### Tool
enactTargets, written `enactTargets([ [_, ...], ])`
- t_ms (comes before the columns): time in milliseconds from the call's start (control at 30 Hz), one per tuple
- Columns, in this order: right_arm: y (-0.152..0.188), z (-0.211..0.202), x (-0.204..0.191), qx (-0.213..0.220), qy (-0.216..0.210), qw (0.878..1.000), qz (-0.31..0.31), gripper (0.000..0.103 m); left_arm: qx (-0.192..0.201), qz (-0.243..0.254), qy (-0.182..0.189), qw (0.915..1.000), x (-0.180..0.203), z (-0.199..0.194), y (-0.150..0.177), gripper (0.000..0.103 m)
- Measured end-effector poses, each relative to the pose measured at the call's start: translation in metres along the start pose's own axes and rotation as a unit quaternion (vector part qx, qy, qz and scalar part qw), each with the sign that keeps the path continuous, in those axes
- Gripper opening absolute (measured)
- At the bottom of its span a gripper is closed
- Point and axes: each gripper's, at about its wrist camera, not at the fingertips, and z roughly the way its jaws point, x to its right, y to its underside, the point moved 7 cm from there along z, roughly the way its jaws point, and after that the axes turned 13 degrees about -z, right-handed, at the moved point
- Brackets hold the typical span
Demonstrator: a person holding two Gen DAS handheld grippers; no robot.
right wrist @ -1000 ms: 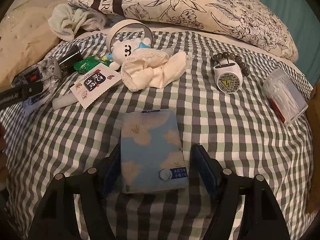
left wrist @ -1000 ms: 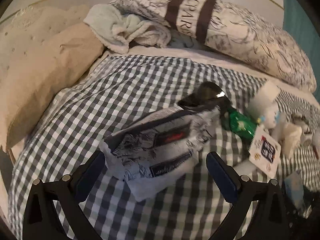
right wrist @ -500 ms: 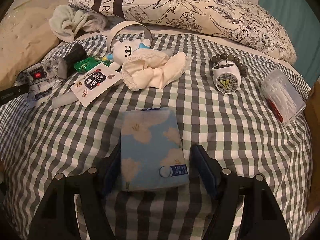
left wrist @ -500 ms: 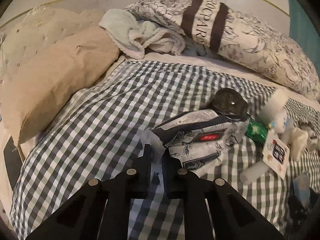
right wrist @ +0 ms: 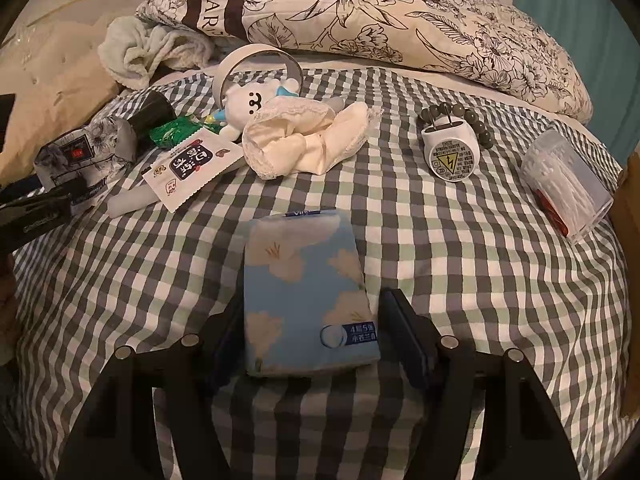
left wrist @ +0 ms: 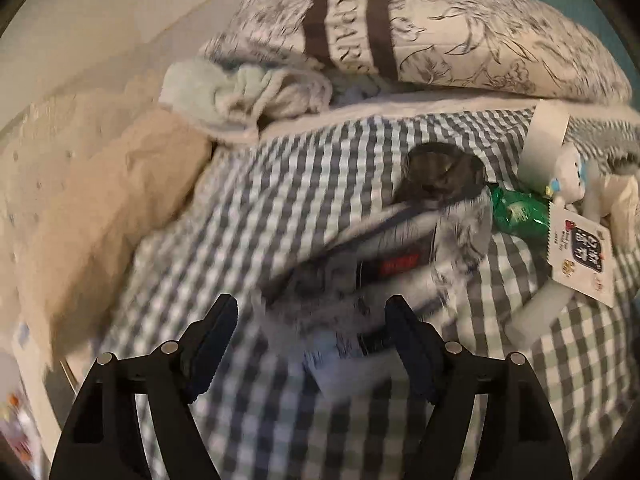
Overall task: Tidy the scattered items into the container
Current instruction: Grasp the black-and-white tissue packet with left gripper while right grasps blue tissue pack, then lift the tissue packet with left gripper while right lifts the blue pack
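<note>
My right gripper (right wrist: 310,334) clamps the light-blue floral tissue pack (right wrist: 306,292). My left gripper (left wrist: 312,340), jaws just opening, straddles the blurred floral fabric pouch (left wrist: 380,276), apparently without contact.

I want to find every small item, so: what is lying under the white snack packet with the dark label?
Under the white snack packet a pale tube sticks out at its lower left, and a green wrapper lies at its upper edge. How far they reach beneath is covered.
</note>
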Motion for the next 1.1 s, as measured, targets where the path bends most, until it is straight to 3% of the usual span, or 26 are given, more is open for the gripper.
enactTargets([
  [133, 0.000, 0.000, 0.000, 0.001, -0.002, 1.000, 0.001, 0.068, 0.048, 0.048, 0.020, 0.9975, 0.014, 0.000, -0.012, 0.081],
  [200, 0.001, 0.001, 0.000, 0.001, -0.001, 1.000, 0.000, 0.068, 0.054, 0.065, 0.032, 0.9959, 0.023, -0.001, -0.010, 0.065],
  [233, 0.001, 0.001, 0.001, 0.001, -0.001, 1.000, 0.000, 0.068, 0.052, 0.074, 0.030, 0.9954, 0.027, -0.001, -0.008, 0.042],
  [267, 0.001, 0.001, 0.001, 0.001, 0.000, 1.000, -0.001, 0.069, 0.048, 0.080, 0.024, 0.9953, 0.028, 0.000, -0.006, 0.028],
  [333, 0.000, 0.001, 0.000, 0.000, 0.004, 1.000, -0.004, 0.069, 0.035, 0.069, 0.027, 0.9966, 0.025, 0.000, -0.004, 0.022],
  [433, 0.001, 0.000, 0.000, 0.003, 0.004, 1.000, -0.002, 0.068, 0.000, 0.008, 0.057, 0.9984, 0.012, -0.007, -0.001, 0.013],
  [467, 0.000, -0.001, 0.001, 0.005, 0.003, 1.000, 0.000, 0.067, -0.015, -0.011, 0.063, 0.9978, 0.008, -0.010, 0.002, 0.012],
  [533, 0.000, -0.004, 0.003, 0.008, 0.005, 1.000, 0.006, 0.053, -0.043, -0.040, 0.070, 0.9959, 0.003, -0.019, 0.013, 0.011],
  [733, 0.013, -0.040, 0.014, 0.015, -0.018, 0.998, 0.061, 0.053, -0.080, -0.058, 0.080, 0.9919, 0.001, -0.061, 0.043, 0.011],
  [1000, 0.033, -0.096, 0.026, 0.028, -0.029, 0.996, 0.078, 0.053, -0.076, -0.026, 0.124, 0.9890, 0.020, -0.142, 0.071, 0.011],
  [1033, 0.034, -0.104, 0.029, 0.033, -0.029, 0.996, 0.080, 0.053, -0.069, -0.015, 0.127, 0.9894, 0.025, -0.149, 0.073, 0.014],
  [1100, 0.037, -0.114, 0.032, 0.038, -0.030, 0.996, 0.081, 0.053, -0.054, 0.004, 0.127, 0.9904, 0.036, -0.152, 0.074, 0.035],
])
